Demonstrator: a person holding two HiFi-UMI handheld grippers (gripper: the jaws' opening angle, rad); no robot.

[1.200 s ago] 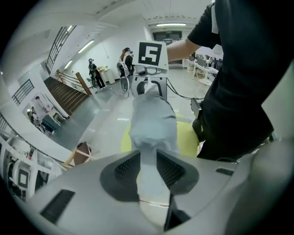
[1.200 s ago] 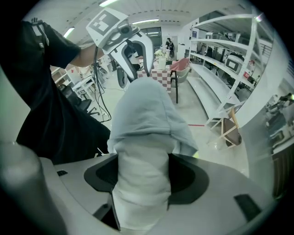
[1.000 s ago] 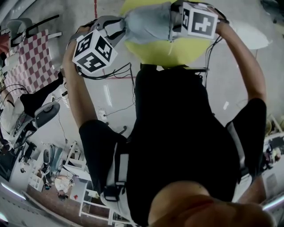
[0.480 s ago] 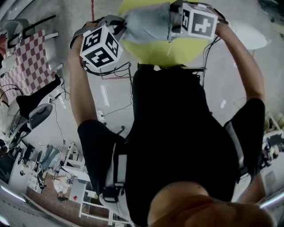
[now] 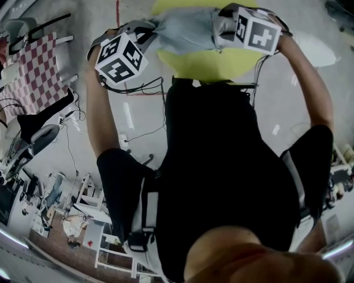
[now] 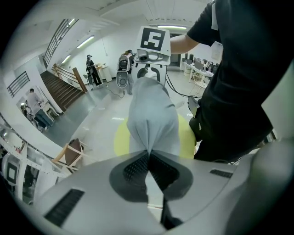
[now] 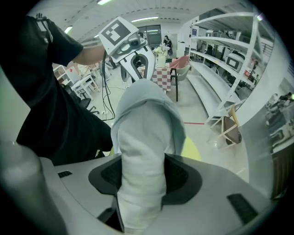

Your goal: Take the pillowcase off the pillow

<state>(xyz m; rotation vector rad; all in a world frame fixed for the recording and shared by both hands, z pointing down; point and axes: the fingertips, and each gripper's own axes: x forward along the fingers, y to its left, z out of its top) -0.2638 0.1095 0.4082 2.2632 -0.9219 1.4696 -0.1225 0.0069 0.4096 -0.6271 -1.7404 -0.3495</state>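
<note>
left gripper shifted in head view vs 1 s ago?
Yes, slightly: the left gripper sits a bit right of before against the red floor line. Its jaws have just closed on the pillowcase.

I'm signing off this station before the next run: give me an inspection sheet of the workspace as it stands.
Surface: round yellow surface below the pillowcase, over grey floor.
Job's things: grey pillowcase held between both grippers; white pillow sticks out of it at the right end.
Clutter: wooden frame on the floor.
Grippers: left gripper shut on a pillowcase fold; right gripper has just been closing, pads on the pillow.
Cables: black cables hang from the left gripper.
Surroundings: checkered cloth, staircase, shelving.
</note>
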